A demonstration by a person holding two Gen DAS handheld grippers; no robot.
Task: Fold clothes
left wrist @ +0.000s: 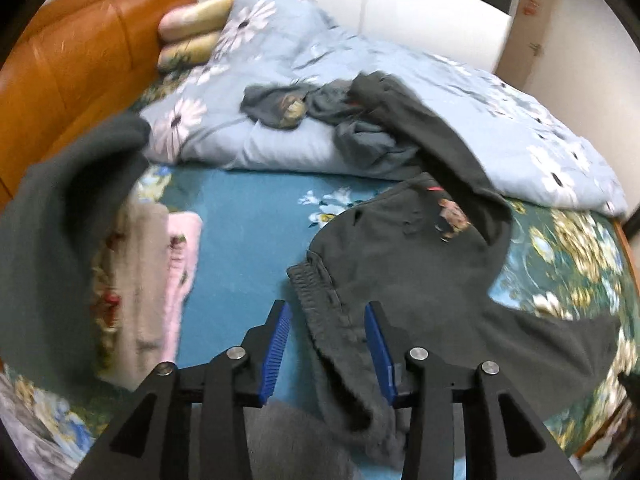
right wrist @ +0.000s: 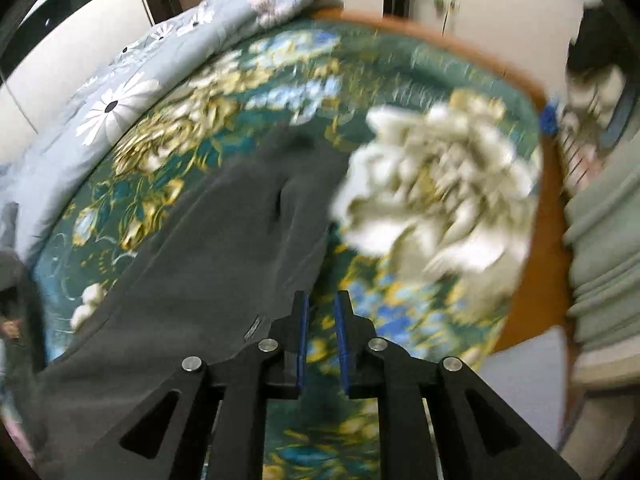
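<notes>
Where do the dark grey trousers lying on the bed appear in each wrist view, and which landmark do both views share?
Left wrist view: the dark grey trousers fill the centre and lower right, waistband between the open left gripper.
Right wrist view: the trousers run from lower left to centre, left of the right gripper.
Shared landmark: the pale blue daisy quilt.

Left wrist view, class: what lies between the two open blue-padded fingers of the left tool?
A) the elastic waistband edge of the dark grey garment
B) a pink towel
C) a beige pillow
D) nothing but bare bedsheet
A: in the left wrist view the left tool stands open, and the ribbed waistband of the dark grey garment runs through the gap between its fingers, not yet clamped.
</notes>
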